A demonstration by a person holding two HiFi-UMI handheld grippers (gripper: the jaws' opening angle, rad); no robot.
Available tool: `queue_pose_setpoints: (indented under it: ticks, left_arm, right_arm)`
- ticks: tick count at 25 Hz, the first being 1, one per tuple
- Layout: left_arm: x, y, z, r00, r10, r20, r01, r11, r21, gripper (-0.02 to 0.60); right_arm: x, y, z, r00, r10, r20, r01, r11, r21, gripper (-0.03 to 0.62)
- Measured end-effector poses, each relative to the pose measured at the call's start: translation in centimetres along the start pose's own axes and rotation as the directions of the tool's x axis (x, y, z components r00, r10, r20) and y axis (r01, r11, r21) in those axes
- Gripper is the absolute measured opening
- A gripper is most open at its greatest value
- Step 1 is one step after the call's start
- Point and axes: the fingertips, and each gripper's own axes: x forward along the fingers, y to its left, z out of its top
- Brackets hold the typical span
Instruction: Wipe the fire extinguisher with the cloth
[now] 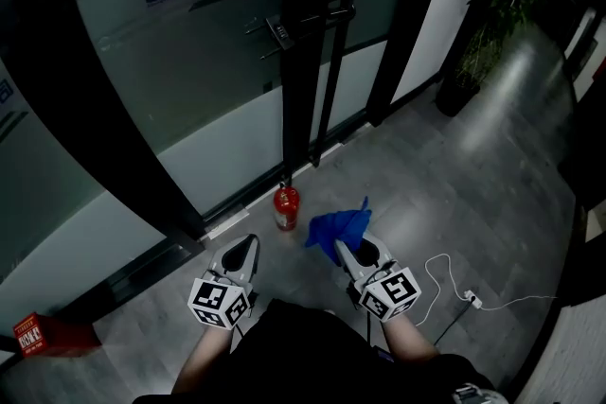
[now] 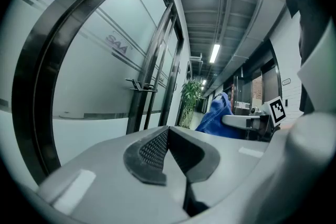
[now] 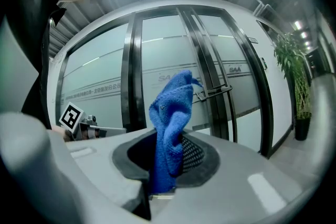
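Observation:
A small red fire extinguisher (image 1: 286, 207) stands upright on the grey floor just in front of the glass door. My right gripper (image 1: 345, 247) is shut on a blue cloth (image 1: 339, 224), which bunches up beyond its jaws to the right of the extinguisher, apart from it. In the right gripper view the blue cloth (image 3: 169, 128) stands up out of the pinched jaws. My left gripper (image 1: 244, 251) hovers below and left of the extinguisher, jaws together with nothing between them. The left gripper view also shows the cloth (image 2: 216, 119) at the right.
Frosted glass doors with black frames (image 1: 303, 33) and a metal handle (image 1: 284, 28) fill the wall behind. A red box (image 1: 38, 334) lies at the lower left. A white cable (image 1: 445, 284) trails on the floor at the right. A potted plant (image 1: 488, 24) stands at the far right.

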Motion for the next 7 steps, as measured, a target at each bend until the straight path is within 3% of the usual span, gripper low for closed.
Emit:
queue_pose_setpoints:
  ticks: [7]
  left_arm:
    - [0.50,-0.12,0.49,1.000,-0.005,0.014,0.005,1.000,0.010,0.007]
  right_arm:
    - [-0.09,-0.01,0.32,1.000,0.006,0.007,-0.006,1.000,-0.020,0.081]
